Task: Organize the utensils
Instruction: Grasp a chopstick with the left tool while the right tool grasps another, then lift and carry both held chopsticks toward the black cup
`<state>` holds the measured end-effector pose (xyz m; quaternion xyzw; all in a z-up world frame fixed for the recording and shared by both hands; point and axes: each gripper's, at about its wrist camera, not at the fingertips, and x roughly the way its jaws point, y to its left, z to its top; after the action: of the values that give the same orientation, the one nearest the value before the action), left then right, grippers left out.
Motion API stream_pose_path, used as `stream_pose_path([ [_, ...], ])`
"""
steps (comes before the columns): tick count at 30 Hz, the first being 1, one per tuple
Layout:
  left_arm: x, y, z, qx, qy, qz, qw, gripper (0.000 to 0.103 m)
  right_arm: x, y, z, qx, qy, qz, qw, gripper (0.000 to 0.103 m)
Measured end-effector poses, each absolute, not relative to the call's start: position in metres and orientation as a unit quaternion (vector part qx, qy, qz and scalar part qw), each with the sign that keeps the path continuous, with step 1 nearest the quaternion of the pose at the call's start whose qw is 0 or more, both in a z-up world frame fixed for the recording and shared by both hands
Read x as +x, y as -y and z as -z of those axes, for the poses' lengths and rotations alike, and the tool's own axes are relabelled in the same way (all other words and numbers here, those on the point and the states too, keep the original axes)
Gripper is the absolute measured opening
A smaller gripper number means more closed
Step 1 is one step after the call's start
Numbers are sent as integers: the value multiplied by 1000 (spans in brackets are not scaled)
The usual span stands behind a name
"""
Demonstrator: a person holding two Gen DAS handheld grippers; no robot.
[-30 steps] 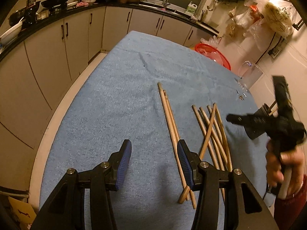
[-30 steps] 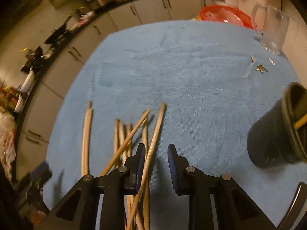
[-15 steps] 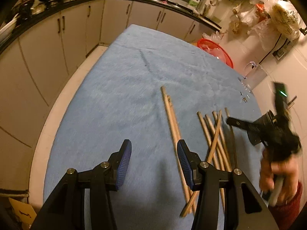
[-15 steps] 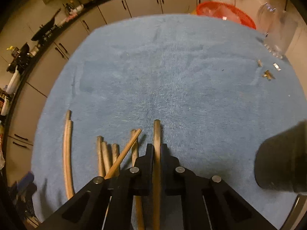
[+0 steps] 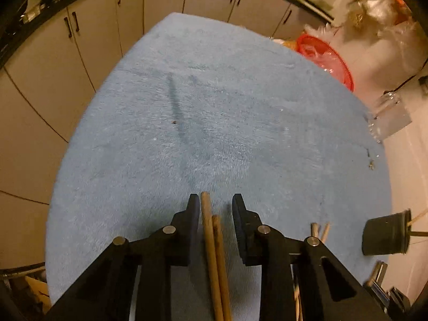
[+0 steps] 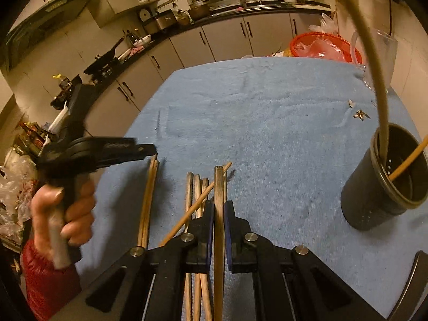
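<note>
The worktop (image 5: 240, 123) is covered with a light blue terry cloth, and long wooden chopsticks lie on it.

Left hand-held gripper (image 5: 216, 205): black frame, blue pads. Its jaws are at a narrow setting and are closing. Two brown wooden chopsticks (image 5: 214, 240) lie side by side between them. The left pad sits just beside the nearer stick; a gap shows on the right side, so the pads do not yet clamp the pair. In the right wrist view this same gripper (image 6: 149, 151) appears at the left, held in a person's hand (image 6: 64, 208) with a red sleeve (image 6: 45, 281), its tips over the far ends of the same pair (image 6: 148, 195).

Right hand-held gripper (image 6: 218, 206): jaws closed to a slit on a single darker wooden chopstick (image 6: 218, 187), which runs straight out between the pads. Whether that stick is clear of the cloth cannot be judged with confidence.

A loose group of pale wooden chopsticks (image 6: 196, 187) lies under and to the left of the right gripper, roughly parallel, with one thin stick crossing them diagonally.

A dark grey round perforated plastic utensil holder (image 6: 385, 179) stands upright on the cloth at the right, well apart from the loose group. Two chopsticks stand in it, leaning on its rim. In the left wrist view the holder (image 5: 385, 235) shows at the right edge.

At the far right of the cloth stand a red plastic basket (image 6: 323, 45) and a clear glass jug (image 5: 388, 115), with a few small scraps (image 6: 359, 113) near the jug.
</note>
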<state>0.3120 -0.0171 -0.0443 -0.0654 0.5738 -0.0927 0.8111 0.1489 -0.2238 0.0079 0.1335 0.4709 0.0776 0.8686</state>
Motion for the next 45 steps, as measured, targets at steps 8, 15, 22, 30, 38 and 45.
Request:
stream_pose_path([
  [8,297,2,54,-61,-577,68,811,17,141,228,-11,142,-466,-86,869,8],
  [15,259,-22,54,-69,-577,68,811,17,136,226,-10,145,-463,-92,869,8],
  [22,230,-16,55,-63,-555,43,828,9,136,219,-4,145,-469,-94,866,8],
  [30,207,-24,24,-92,-509,103,850,8,125,216,-17,130,-445,-101,880,8],
  [38,155,-41,-47,-105,-423,142,889,7,102,216,-55,123,-378,-117,910,8],
  [45,127,-36,-81,-98,-369,159,910,7,78,221,-80,123,-316,-120,933,8],
])
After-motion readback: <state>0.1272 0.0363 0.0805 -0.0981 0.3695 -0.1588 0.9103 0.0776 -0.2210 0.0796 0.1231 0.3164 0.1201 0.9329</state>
